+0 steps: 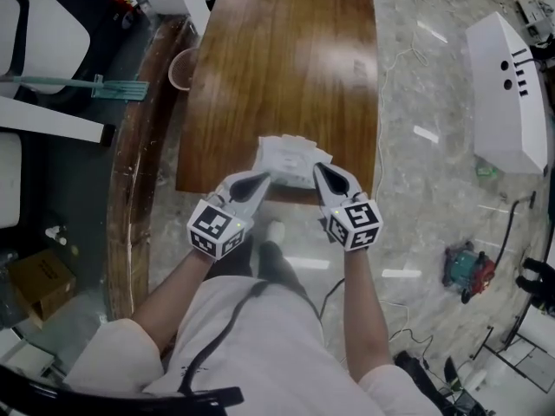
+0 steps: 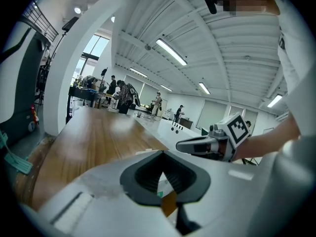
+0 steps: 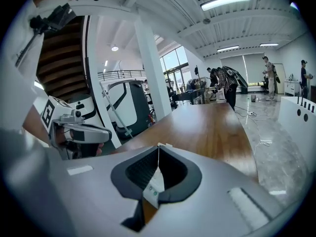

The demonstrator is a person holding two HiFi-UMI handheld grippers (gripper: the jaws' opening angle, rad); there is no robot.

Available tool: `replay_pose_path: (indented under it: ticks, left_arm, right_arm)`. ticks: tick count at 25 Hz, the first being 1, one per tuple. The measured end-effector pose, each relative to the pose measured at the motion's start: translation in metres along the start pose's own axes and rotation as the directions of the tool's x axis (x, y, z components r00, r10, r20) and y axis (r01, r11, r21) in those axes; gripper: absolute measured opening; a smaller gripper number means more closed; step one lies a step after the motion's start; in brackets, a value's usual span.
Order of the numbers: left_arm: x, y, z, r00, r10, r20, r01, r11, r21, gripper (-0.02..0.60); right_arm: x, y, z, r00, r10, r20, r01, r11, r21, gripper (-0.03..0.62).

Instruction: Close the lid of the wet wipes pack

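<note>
Having your left claw [image 1: 263, 178] and right claw [image 1: 319, 170] clenched empty, wipes pack [image 1: 290, 158] just ahead, probably suits pressing it shut.

Bright strip lights [image 3: 225, 0], table [image 1: 286, 59] glare, fisheye edges.

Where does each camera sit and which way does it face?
Head view: on the head, looking steeply down at table, wipes pack, left gripper, right gripper; forearms and torso show.
Left gripper view: on the left gripper, looking along its shut jaws down the table; right gripper at right.
Right gripper view: on the right gripper, same direction; left gripper at left.
Shared: both gripper views show the table stretching away.
</note>
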State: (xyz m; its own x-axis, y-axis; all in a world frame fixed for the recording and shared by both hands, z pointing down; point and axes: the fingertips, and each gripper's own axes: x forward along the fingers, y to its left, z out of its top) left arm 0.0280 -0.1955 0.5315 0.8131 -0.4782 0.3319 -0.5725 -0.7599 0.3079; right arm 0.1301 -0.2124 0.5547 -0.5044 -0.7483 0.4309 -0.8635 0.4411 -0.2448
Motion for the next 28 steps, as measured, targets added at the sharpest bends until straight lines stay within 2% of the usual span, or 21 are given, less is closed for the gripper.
replay_pose_path:
  ticks: [3,13,22,28]
  left_arm:
    - [0.009,0.005,-0.007,1.0,-0.022,-0.015,0.022,1.0,-0.001,0.005]
    - [0.032,0.02,-0.034,0.998,-0.04,-0.05,0.038,0.999,-0.032,0.005]
    - [0.049,0.03,-0.042,0.998,-0.029,-0.064,0.025,0.998,-0.058,0.005]
    - [0.054,0.037,-0.048,0.997,-0.017,-0.072,0.011,0.997,-0.07,0.005]
  right_arm:
    - [0.01,-0.006,-0.005,1.0,-0.005,-0.018,0.005,1.0,-0.006,0.014]
    - [0.038,-0.032,-0.02,0.999,-0.019,-0.047,0.019,1.0,-0.002,0.106]
    - [0.064,-0.039,-0.021,0.996,0.037,-0.085,-0.041,0.998,-0.048,0.195]
    - [0.079,-0.041,-0.026,0.987,0.111,-0.117,-0.119,0.991,-0.063,0.202]
